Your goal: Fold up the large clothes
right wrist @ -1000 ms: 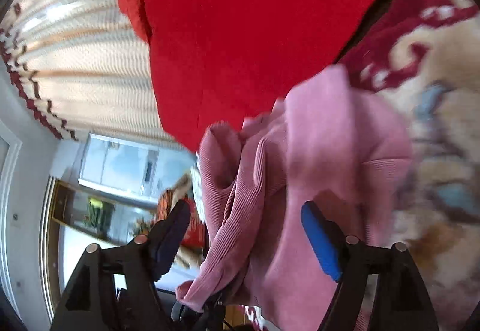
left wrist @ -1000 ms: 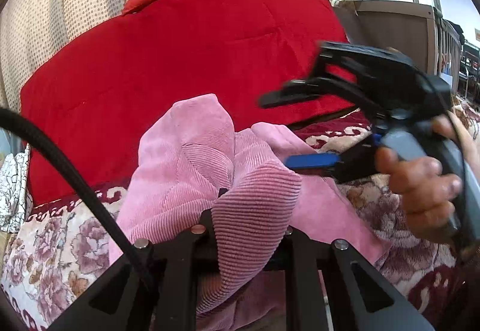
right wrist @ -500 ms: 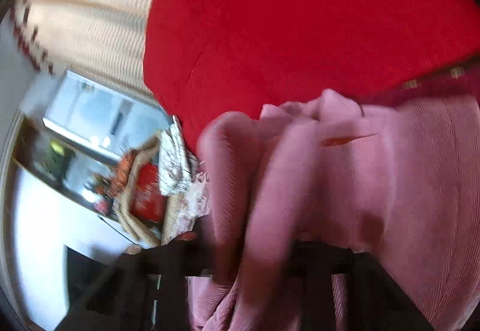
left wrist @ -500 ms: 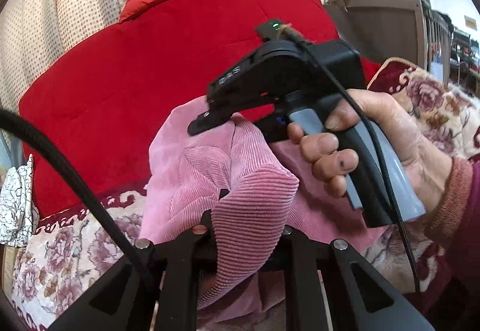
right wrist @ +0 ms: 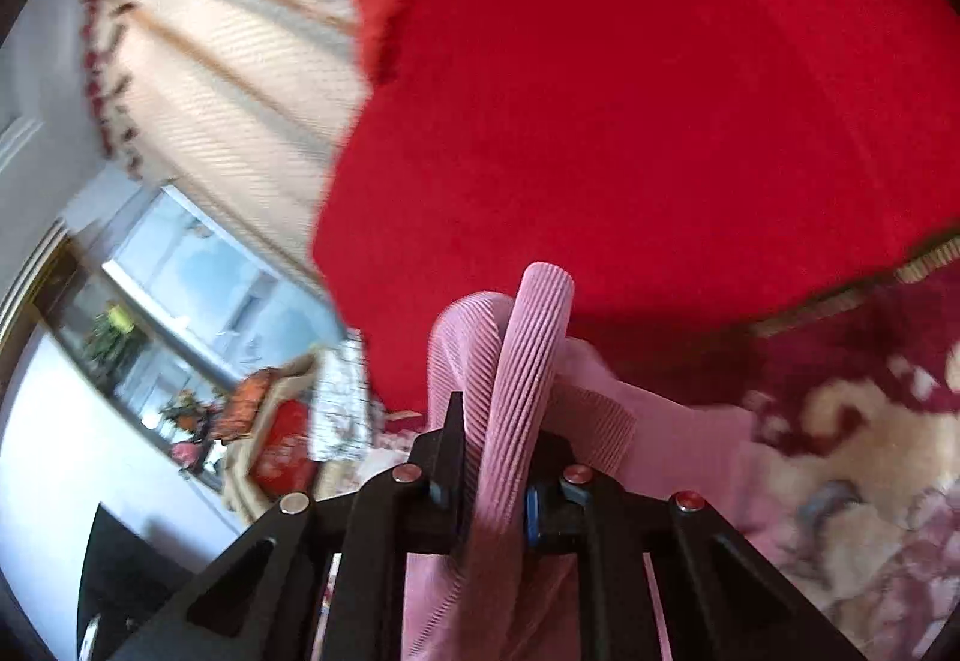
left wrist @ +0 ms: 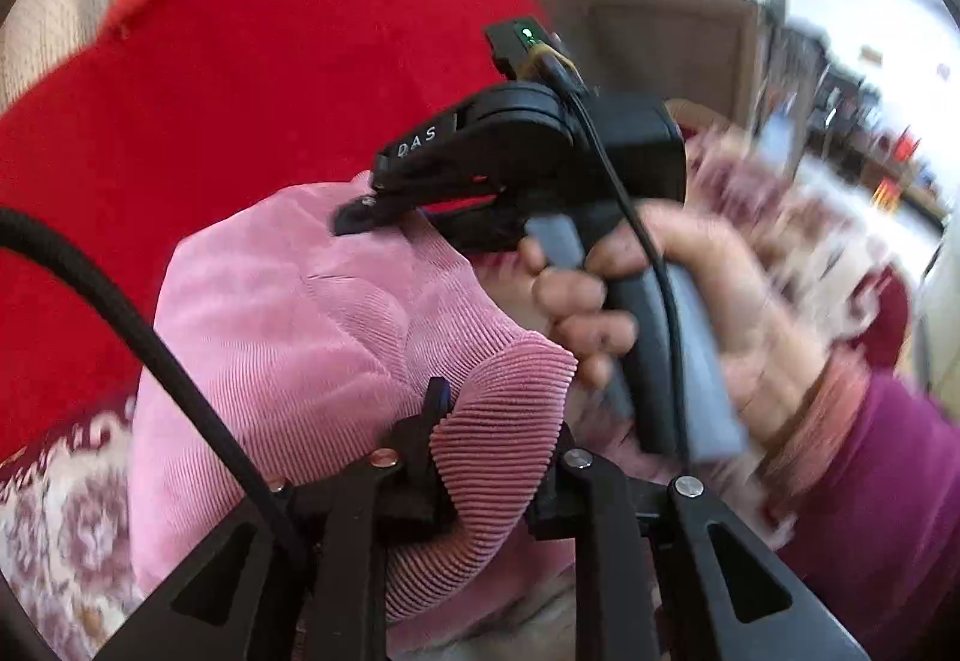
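A pink ribbed garment [left wrist: 312, 337] is bunched up over a floral bedspread. My left gripper [left wrist: 498, 451] is shut on its ribbed hem, which folds over between the fingers. The right gripper shows in the left wrist view [left wrist: 372, 214], held by a hand just beyond the bunch, its tip on the pink cloth. In the right wrist view my right gripper [right wrist: 495, 493] is shut on a ribbed fold of the same garment [right wrist: 528, 361], which stands up between the fingers.
A red quilt [left wrist: 252, 79] and red pillow lie behind the garment on the bed. The floral bedspread [right wrist: 852, 457] runs to the right. Beige curtains [right wrist: 228, 79] hang behind. A cable [left wrist: 120, 313] crosses the left wrist view.
My right gripper was open beside the garment, moved in over the bunch, and is now shut on a ribbed fold. My left gripper has kept its hold on the hem.
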### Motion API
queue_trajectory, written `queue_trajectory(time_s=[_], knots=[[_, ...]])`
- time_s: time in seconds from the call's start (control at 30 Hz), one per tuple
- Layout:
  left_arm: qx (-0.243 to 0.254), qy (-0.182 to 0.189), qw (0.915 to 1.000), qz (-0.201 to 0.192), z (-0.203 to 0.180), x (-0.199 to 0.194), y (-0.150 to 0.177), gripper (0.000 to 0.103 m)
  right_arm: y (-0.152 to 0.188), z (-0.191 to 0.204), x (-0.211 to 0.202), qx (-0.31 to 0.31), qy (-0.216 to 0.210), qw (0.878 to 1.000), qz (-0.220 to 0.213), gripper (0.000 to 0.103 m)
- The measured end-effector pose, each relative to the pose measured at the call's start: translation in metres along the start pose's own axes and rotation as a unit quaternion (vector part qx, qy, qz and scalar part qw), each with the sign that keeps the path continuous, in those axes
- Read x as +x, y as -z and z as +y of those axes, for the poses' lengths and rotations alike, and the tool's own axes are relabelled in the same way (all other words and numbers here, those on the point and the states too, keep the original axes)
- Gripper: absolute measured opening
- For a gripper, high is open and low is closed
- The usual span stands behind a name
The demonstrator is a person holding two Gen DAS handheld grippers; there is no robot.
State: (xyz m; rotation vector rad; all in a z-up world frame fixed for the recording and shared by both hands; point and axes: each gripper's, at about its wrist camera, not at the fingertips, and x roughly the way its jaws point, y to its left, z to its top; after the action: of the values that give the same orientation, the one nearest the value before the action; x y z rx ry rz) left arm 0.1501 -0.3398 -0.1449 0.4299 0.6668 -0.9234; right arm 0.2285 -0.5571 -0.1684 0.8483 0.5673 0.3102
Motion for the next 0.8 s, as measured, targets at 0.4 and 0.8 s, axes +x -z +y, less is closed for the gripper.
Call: queue_trajectory(time_s=[0.4, 0.8], knots=[[0.061, -0.003, 0.9941, -0.089, 0.036, -0.13, 0.032, 0.065, 0.023, -0.05, 0.043, 0.046, 0.074, 0.993, 0.08, 0.02], [-0.083, -0.109, 0.9888, -0.06, 0.118, -0.042, 0.059, 0.062, 0.047, 0.046, -0.049, -0.058, 0.111, 0.992, 0.026, 0.022]])
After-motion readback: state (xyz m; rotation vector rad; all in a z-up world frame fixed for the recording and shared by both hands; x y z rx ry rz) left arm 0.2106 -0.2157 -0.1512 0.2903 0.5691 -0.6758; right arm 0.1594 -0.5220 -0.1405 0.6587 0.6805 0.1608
